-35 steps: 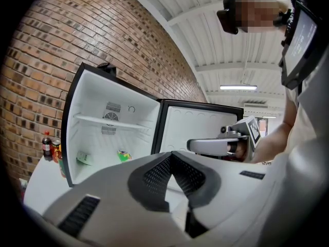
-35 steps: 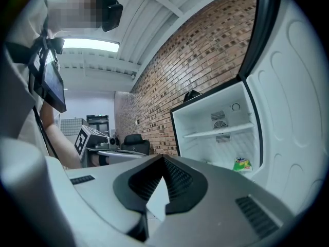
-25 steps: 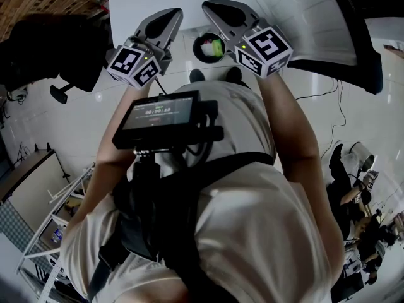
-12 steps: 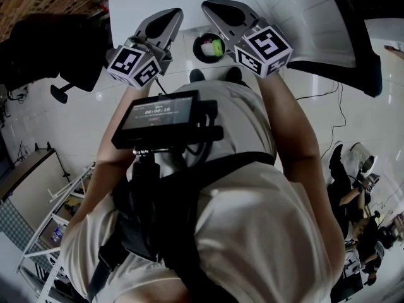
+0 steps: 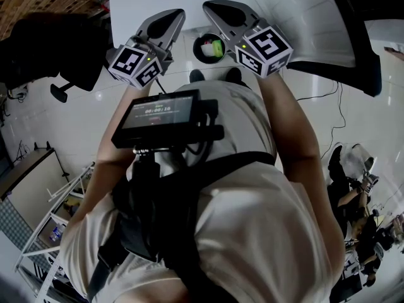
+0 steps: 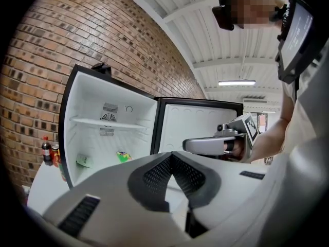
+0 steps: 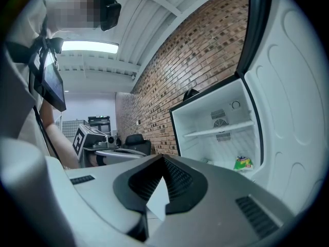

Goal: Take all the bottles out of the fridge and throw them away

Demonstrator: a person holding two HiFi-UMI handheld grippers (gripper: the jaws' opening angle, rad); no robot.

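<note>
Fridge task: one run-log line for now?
left gripper: shut, empty | right gripper: shut, empty | white fridge: door open | green-labelled bottle: lying inside

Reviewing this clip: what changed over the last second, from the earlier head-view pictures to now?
Nothing visibly changed. The left gripper and right gripper stay shut and empty, held side by side in the same spot above the bin, whose contents look the same.

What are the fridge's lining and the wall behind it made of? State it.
Fridge lining: probably moulded plastic, smooth glossy white, judging by rounded corners and soft sheen. Wall: bare brick, rough and matt, mortar joints visible.
</note>
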